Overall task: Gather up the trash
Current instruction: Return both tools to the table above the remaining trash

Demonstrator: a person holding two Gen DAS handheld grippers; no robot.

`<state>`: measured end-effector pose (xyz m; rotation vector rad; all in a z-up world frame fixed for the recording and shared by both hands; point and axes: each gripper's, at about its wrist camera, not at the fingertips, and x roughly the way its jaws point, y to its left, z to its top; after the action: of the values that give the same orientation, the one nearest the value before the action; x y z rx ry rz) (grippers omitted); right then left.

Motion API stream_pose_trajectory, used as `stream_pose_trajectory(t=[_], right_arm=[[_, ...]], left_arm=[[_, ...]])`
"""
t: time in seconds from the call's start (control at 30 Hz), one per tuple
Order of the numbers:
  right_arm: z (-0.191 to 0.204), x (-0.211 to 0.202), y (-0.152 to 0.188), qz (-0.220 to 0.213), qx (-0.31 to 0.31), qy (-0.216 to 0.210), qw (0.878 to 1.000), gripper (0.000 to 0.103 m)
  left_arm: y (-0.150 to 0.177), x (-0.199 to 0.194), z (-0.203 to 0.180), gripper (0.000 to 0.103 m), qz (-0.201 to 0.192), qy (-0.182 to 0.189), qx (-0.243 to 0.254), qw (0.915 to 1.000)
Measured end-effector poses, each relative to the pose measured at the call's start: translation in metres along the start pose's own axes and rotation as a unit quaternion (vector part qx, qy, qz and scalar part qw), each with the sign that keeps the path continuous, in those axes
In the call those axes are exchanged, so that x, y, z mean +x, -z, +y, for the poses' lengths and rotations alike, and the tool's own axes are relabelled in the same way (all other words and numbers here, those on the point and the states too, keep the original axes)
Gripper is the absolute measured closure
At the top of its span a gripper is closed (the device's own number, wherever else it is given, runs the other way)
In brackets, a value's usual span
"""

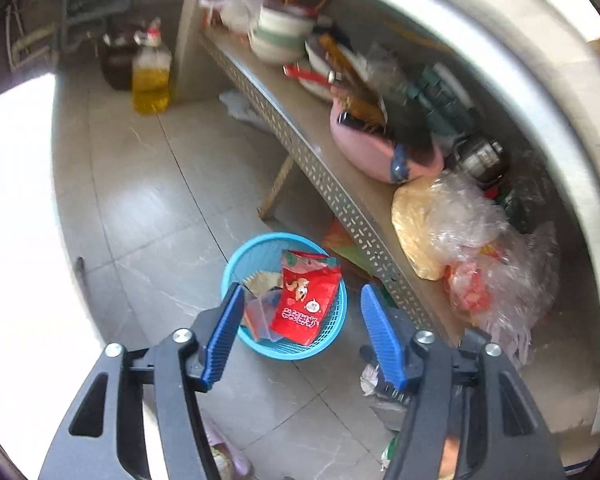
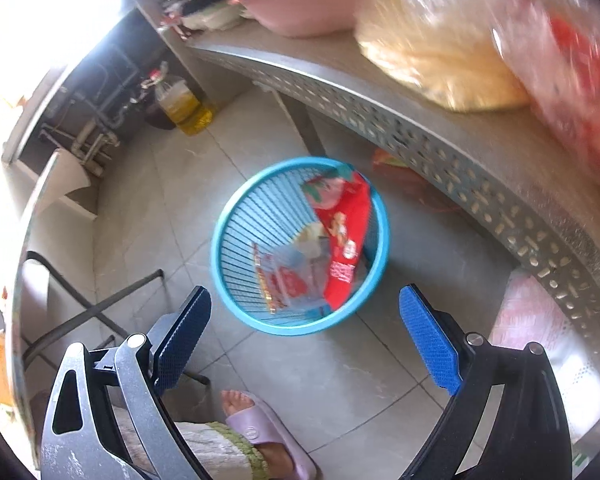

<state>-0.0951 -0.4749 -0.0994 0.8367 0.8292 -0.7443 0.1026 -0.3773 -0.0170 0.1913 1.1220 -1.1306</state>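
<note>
Both tongs wide open, empty, above blue basket w/ red wrapper.

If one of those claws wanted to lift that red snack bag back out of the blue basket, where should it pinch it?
Probably the bag's top edge. The red snack bag stands on end, leaning against the wall of the blue basket, with its upper end poking past the rim. Coming straight down from above, the fingers could close across that flat, thin edge. Both the left gripper and the right gripper are open.
</note>
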Motion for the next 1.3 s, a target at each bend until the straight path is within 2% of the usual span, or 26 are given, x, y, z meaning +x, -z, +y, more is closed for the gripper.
stream_pose_trajectory(t=[0.1,0.27,0.5,0.73,0.8,0.93,1.13,1.27,1.3], right_arm=[[0.016,-0.015,-0.005,-0.008,-0.012,-0.029,0.999,0.012],[0.054,-0.043,-0.015,-0.02,-0.048,-0.087,0.995,0.012],[0.122,-0.068,-0.014,-0.001,-0.111,-0.174,0.979,0.012],[0.205,-0.075,0.004,0.046,-0.173,-0.245,0.953,0.012],[0.229,-0.076,0.013,0.064,-0.187,-0.262,0.945,0.012],[0.283,-0.069,0.026,0.1,-0.23,-0.279,0.927,0.016],[0.366,-0.05,0.032,0.159,-0.267,-0.304,0.9,0.025],[0.422,-0.025,0.027,0.196,-0.279,-0.306,0.889,0.03],[0.436,-0.014,0.024,0.206,-0.274,-0.298,0.891,0.032]], left_arm=[[0.022,-0.045,0.017,0.037,-0.031,-0.012,-0.004,0.9994],[0.066,-0.12,0.049,0.032,-0.1,-0.062,-0.021,0.9928],[0.133,-0.206,0.094,0.028,-0.177,-0.129,-0.059,0.9739],[0.193,-0.263,0.138,0.028,-0.235,-0.16,-0.106,0.9528],[0.206,-0.272,0.148,0.028,-0.247,-0.164,-0.113,0.9484],[0.22,-0.279,0.168,0.028,-0.249,-0.173,-0.124,0.9448],[0.227,-0.27,0.17,0.028,-0.257,-0.191,-0.106,0.9413],[0.229,-0.267,0.172,0.028,-0.258,-0.197,-0.093,0.9412],[0.228,-0.268,0.173,0.028,-0.259,-0.198,-0.092,0.941]])
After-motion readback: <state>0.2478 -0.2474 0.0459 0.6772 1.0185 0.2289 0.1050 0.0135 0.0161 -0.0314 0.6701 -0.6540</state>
